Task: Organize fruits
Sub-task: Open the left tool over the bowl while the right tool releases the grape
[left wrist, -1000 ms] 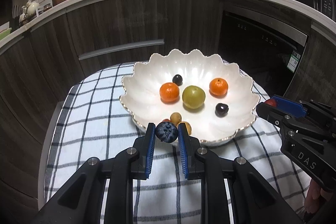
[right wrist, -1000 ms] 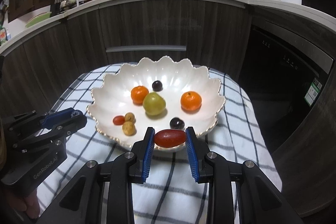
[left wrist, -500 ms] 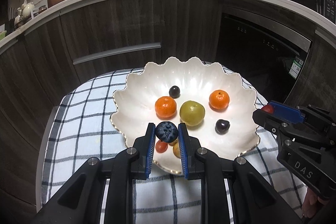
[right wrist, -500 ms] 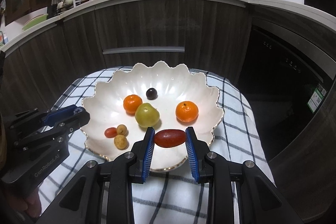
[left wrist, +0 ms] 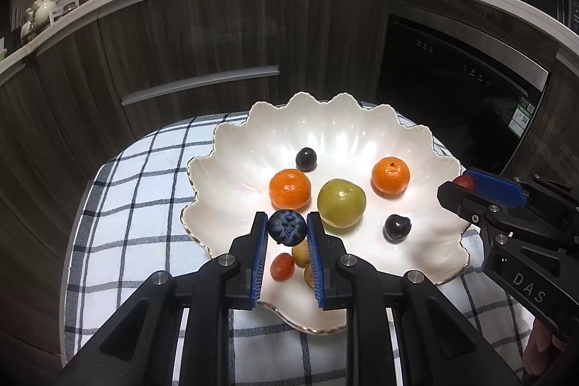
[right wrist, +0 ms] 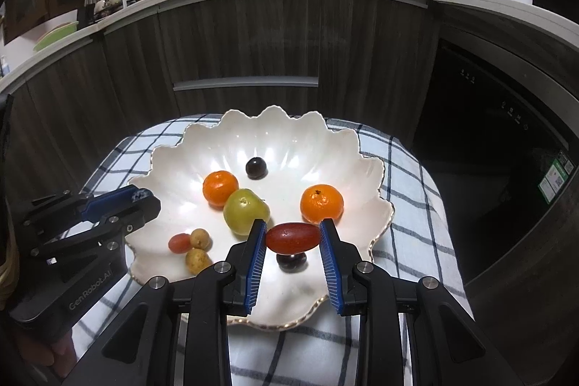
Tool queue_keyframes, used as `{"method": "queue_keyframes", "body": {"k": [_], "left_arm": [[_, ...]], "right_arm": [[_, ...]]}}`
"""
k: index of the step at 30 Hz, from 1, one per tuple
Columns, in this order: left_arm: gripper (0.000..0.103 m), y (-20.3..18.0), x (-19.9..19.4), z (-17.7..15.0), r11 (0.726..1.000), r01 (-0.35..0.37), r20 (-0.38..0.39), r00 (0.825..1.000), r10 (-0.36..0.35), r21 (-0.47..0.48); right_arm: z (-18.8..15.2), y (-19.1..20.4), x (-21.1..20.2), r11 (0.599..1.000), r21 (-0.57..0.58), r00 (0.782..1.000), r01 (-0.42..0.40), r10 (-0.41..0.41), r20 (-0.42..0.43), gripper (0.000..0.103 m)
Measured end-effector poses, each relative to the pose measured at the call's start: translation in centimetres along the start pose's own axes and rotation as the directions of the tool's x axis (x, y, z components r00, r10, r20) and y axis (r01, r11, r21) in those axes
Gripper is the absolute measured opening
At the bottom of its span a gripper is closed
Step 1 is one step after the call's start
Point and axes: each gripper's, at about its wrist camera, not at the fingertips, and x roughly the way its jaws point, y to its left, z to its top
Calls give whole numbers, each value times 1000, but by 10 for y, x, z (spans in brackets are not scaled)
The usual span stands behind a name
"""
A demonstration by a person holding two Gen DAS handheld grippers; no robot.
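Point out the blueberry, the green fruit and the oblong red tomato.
blueberry (left wrist: 287, 227), left wrist view, middle of its crown end.
green fruit (right wrist: 245, 211), right wrist view, middle of its upper side.
oblong red tomato (right wrist: 293, 237), right wrist view, middle of its skin.

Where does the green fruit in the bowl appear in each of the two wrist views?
Left wrist view: the green fruit lies near the centre of the bowl, just up and right of the blueberry held in the left gripper.
Right wrist view: the green fruit lies left of centre, just up and left of the red grape tomato in the right gripper.
Shared landmark: the orange on its left.
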Motion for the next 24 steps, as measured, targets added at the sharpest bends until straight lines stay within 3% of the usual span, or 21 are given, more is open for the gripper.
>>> {"method": "queue_keyframes", "body": {"k": [7, 11, 15, 19, 24], "left_arm": [[23, 1, 10, 2, 1000, 5, -21, 1000, -5, -2], [37, 2, 10, 2, 1000, -5, -13, 1000, 5, -3], [40, 4, 9, 1, 1000, -16, -15, 1000, 16, -3], [55, 7, 6, 1, 1000, -25, -8, 1000, 25, -17], [60, 7, 1, 3, 999, -34, -1, 999, 34, -20]], "right_arm": [[3, -3, 13, 1000, 14, 1000, -8, 8, -25, 31], [4, -2, 14, 1000, 9, 1000, -11, 11, -24, 32], [4, 0, 15, 1000, -4, 1000, -10, 10, -24, 33], [5, 1, 12, 1000, 2, 1000, -2, 2, -12, 53], [6, 0, 9, 1000, 3, 1000, 4, -4, -2, 56]]}}
